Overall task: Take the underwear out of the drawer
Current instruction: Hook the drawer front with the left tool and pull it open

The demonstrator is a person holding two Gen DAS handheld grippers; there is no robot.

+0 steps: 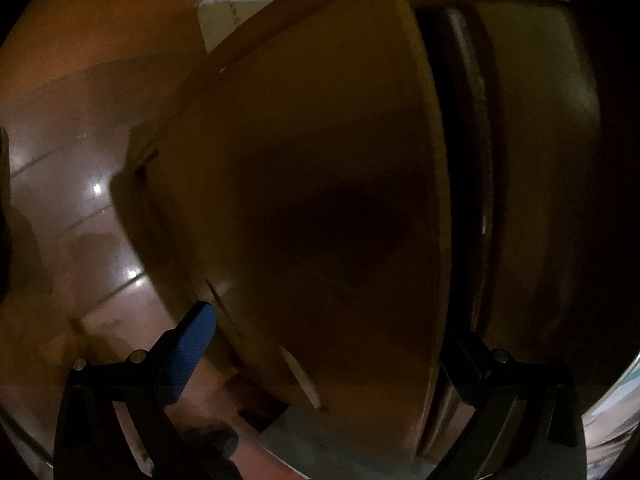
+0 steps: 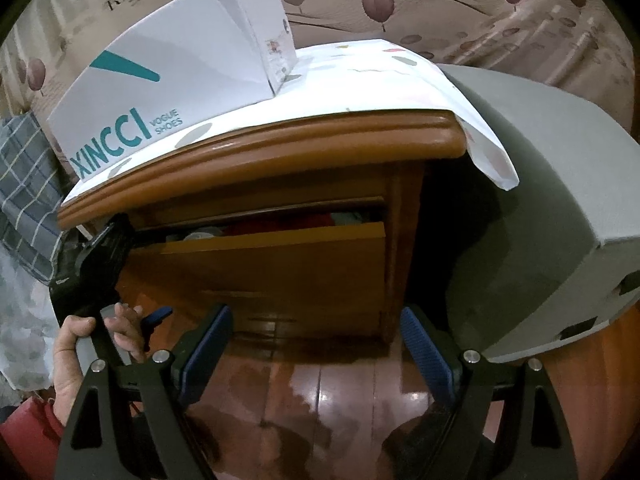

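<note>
A wooden nightstand [image 2: 280, 148] has its top drawer [image 2: 260, 264] pulled out a crack. Red cloth [image 2: 280, 226] and pale and dark pieces show in the gap; I cannot tell which is underwear. A hand [image 2: 72, 344] holds my left gripper [image 2: 116, 228] at the drawer's top left corner. In the dim left wrist view the left gripper [image 1: 330, 324] is open wide and straddles the drawer front [image 1: 320, 160], with one blue pad [image 1: 196, 340] outside and the other finger in the dark gap behind. My right gripper [image 2: 316, 348] hangs open and empty, low before the nightstand.
A white shoe box [image 2: 160, 92] sits on a white cover [image 2: 360, 80] over the nightstand top. A grey bulky box [image 2: 540, 200] stands close on the right, and checked blue fabric [image 2: 24, 184] lies at left. The floor [image 2: 340, 392] is glossy red-brown.
</note>
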